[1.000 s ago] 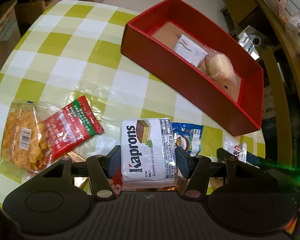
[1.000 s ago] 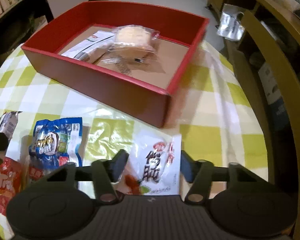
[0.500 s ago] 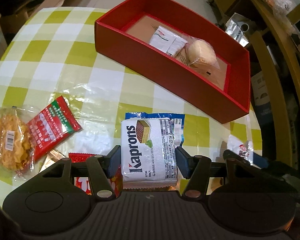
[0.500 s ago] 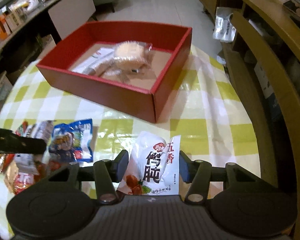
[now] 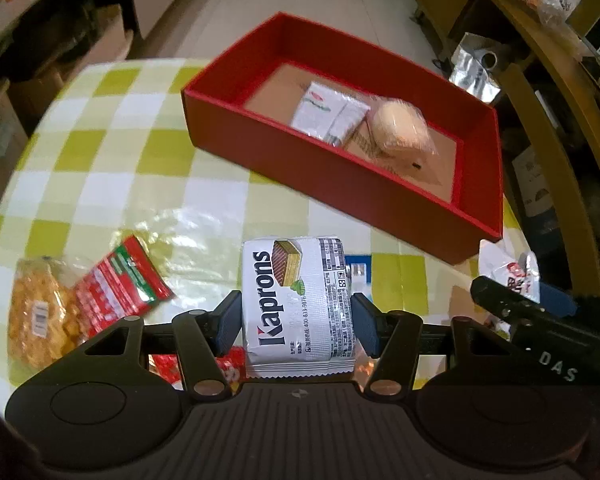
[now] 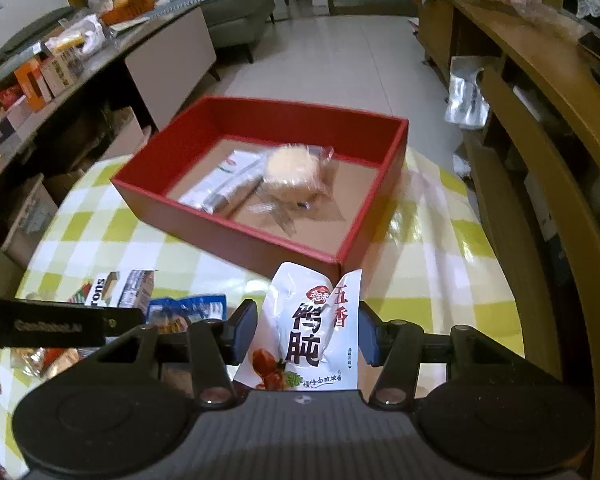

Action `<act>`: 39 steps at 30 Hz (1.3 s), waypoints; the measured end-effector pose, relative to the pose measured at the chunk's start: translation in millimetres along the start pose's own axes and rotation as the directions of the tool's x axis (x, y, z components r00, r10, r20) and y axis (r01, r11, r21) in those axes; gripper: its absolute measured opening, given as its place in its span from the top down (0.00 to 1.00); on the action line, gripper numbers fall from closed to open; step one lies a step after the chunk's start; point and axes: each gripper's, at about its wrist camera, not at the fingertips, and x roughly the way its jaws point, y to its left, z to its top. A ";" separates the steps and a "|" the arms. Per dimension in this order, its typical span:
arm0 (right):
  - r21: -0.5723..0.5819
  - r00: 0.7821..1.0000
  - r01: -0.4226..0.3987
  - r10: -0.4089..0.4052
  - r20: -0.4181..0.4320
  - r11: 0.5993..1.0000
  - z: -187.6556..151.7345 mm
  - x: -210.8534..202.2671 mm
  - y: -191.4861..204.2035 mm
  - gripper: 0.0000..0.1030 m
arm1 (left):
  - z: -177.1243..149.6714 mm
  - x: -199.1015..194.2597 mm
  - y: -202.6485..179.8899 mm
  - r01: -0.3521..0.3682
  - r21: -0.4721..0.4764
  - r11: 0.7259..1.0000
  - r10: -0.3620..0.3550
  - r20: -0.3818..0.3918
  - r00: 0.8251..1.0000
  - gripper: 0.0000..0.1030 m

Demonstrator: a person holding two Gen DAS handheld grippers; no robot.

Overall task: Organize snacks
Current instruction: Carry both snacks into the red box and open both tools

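Two packets are riding in my grippers at once, one in each hand, so that a single trip feeds the red box [image 5: 324, 168] twice. My left gripper [image 5: 298, 326] is clamping the white Kaprons wafer pack [image 5: 298, 300] across its short width, blue pads pressing both long edges; I am holding it flat and label-up because the pack is stiff and will drop squarely that way. My right gripper [image 6: 307, 332] is pinching the white pouch with red and black lettering [image 6: 314, 328] by its sides, and the soft pouch is buckling a little between the pads, so I am gripping it low, near the seal, to keep it from slipping.

Both packets are hanging above the green-and-white checked tablecloth [image 5: 112, 152], clear of it as far as I can judge. Ahead of each gripper, well apart from the pads, the box is sitting open with two snacks inside: a white sachet [image 5: 324, 114] lying beside a round cake in clear wrap [image 5: 400, 130], the two touching. Most of the cardboard floor at the box's near-left end is bare, which I judge the better landing spot for the wafers.

Left behind on the cloth are a red-and-green packet [image 5: 120, 280], a bag of yellow crisps [image 5: 38, 316] just beside it, and a blue packet [image 6: 188, 308] under my left hand.
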 end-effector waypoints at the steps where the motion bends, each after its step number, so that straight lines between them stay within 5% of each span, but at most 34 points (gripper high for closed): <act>1: -0.003 1.000 -0.002 0.002 0.008 1.000 2.0 -1.2 0.7 0.41 | 0.8 -1.2 -1.4 -0.010 0.006 1.000 0.009 0.012 1.000 0.37; 20: -0.009 0.989 -0.001 0.002 0.148 1.000 31.1 -18.5 5.9 0.41 | 21.2 -27.0 -30.4 -0.151 0.107 0.983 0.120 0.247 0.962 0.37; 39: 0.017 0.981 0.018 -0.021 0.193 1.000 70.3 9.1 -3.1 0.41 | 69.7 -7.5 -38.2 -0.165 0.096 0.982 0.131 0.293 0.947 0.37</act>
